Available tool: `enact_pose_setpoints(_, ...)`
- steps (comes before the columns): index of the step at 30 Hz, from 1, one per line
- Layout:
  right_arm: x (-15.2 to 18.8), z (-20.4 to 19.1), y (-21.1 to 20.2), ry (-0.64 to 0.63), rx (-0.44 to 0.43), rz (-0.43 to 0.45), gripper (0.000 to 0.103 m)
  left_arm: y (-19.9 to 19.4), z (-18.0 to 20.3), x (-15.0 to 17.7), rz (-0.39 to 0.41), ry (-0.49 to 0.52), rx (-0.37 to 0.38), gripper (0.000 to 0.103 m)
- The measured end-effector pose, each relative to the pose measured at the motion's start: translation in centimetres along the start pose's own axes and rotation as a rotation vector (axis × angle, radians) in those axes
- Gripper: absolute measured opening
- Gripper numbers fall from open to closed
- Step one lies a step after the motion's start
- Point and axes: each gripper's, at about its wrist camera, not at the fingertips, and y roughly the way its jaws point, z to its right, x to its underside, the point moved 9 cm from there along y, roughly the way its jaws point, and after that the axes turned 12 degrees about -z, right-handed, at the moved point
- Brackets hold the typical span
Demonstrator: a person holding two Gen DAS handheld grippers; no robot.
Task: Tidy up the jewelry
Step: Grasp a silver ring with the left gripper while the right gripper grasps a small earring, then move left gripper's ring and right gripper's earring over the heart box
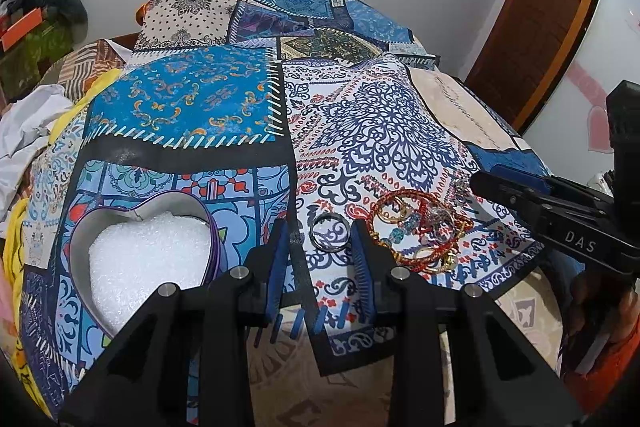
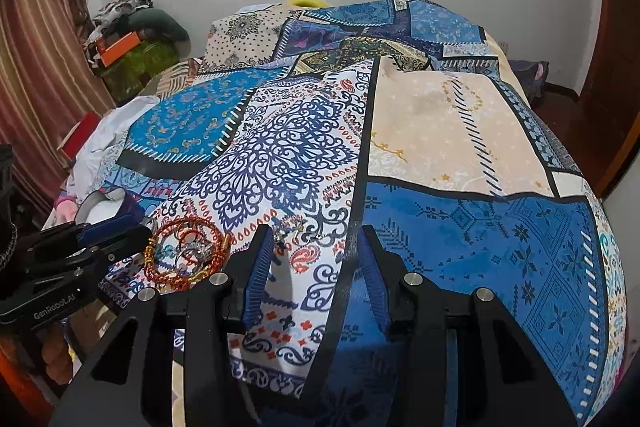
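Observation:
A heart-shaped tin (image 1: 80,243) with white foam inside lies on the patchwork bedspread at the lower left. A dark metal ring (image 1: 330,231) lies on the cloth just ahead of and between my left gripper's (image 1: 320,233) open fingers. To its right is a pile of red and gold bangles with beads and rings (image 1: 420,231), also in the right wrist view (image 2: 186,253). My right gripper (image 2: 314,239) is open and empty over the cloth, right of the pile; it shows from the side in the left wrist view (image 1: 532,199). The tin's rim shows at the left of the right wrist view (image 2: 90,203).
The patchwork bedspread (image 1: 224,99) covers the whole bed. Crumpled clothes (image 1: 28,123) lie at the bed's left edge. A wooden door (image 1: 540,15) stands at the right, and boxes and clutter (image 2: 124,47) at the far left by the wall.

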Motion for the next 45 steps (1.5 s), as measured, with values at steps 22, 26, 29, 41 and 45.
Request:
enact_pose_setpoints(22, -0.3, -0.5, 0.9, -0.038, 0.014, -0.014, 0.012, 0.4, 0.2, -0.2, 0.023, 0.0, 0.005, 0.02)
enact_pose_setpoints(26, -0.2, -0.6, 0.8, -0.037, 0.018, -0.015, 0.012, 0.0, 0.3, -0.1, 0.027, -0.005, 0.008, 0.02)
enact_pose_setpoints(29, -0.2, -0.7, 0.5, -0.033, 0.016, -0.012, 0.012, -0.8, 0.4, -0.1, 0.04, 0.0, 0.002, 0.02)
enact_pose_setpoints(41, -0.9, -1.9, -3.2, -0.037, 0.021, 0.062, 0.009, -4.9, 0.7, -0.3, 0.113, -0.003, -0.004, 0.02)
enact_pose_setpoints(45, -1.4, -3.1, -4.7, -0.052, 0.024, 0.096, 0.009, -6.6, 0.4, -0.5, 0.145, -0.001, -0.009, 0.02)
